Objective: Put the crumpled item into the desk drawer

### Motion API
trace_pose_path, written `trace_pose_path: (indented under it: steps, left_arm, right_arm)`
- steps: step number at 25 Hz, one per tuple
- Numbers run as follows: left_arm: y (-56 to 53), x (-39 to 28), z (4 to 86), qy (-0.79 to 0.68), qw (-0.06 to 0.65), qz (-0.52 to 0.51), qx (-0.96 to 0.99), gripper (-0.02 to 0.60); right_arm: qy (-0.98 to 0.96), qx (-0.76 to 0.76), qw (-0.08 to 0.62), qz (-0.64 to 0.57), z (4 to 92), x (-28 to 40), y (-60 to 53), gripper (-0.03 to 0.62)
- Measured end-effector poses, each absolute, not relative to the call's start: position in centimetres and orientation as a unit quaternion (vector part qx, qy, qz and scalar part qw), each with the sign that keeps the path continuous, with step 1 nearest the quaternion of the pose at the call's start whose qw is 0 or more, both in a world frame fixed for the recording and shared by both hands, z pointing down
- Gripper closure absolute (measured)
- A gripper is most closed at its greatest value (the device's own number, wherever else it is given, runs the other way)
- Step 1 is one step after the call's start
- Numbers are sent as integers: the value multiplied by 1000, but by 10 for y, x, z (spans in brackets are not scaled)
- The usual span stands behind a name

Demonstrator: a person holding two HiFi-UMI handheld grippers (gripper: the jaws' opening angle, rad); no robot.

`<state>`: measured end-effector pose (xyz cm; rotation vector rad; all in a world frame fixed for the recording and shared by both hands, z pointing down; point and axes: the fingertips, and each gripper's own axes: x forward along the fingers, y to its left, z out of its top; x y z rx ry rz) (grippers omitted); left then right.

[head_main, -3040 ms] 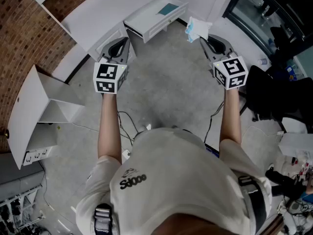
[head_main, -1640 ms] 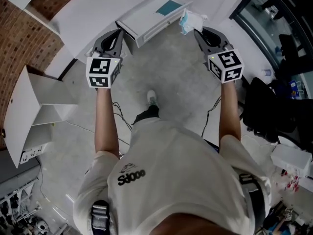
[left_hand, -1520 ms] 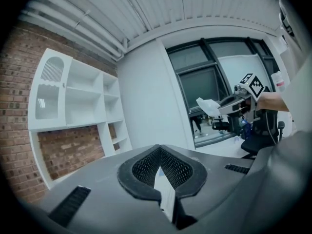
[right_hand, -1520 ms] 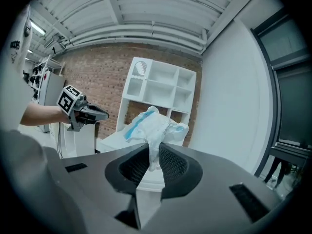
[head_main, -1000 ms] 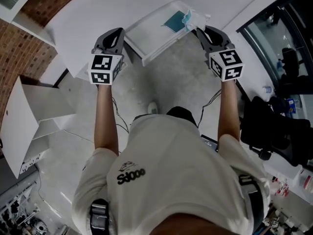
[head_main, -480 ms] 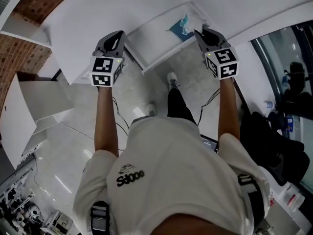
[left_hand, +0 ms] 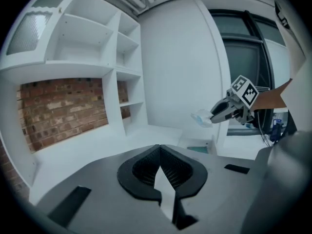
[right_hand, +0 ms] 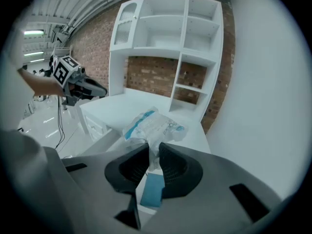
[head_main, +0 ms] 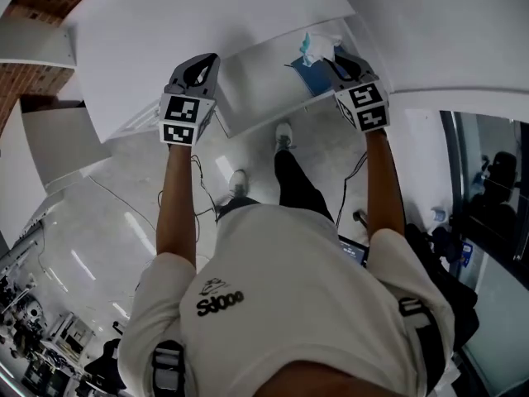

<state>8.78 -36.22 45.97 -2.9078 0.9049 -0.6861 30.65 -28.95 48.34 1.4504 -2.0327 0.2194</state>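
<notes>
— Where does the crumpled white-and-blue plastic wrapper [head_main: 314,46] [right_hand: 153,126] [left_hand: 201,118] sit in this frame?

— It hangs in the air above the right end of the open white desk drawer [head_main: 256,81] [left_hand: 195,144], clear of it. The right gripper [head_main: 331,56] [right_hand: 153,147] [left_hand: 214,117] pinches the wrapper's lower edge between its pads, and most of the bundle bulges out past the jaw tips.

— And what lies under it?

— A flat teal sheet [head_main: 318,77] [right_hand: 152,189] [left_hand: 197,149] on the drawer's floor, directly beneath the wrapper.

— The other tongs?

— The left gripper [head_main: 207,60] [left_hand: 160,147] hovers at the drawer's left end, its jaw tips pressed together on nothing. The white desk [head_main: 165,31] [right_hand: 114,112] top runs behind the drawer.
</notes>
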Motion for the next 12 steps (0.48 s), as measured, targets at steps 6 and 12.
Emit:
trace_pose_path:
  steps: [6, 12]
  left_arm:
    - [-401, 96, 509, 344, -40, -245, -906, 575]
    - [-426, 97, 552, 380, -74, -268, -882, 574]
  right_arm:
    - [-787, 467, 382, 126, 583, 329, -333, 537]
    - [-795, 401, 428, 158, 660, 339, -368, 537]
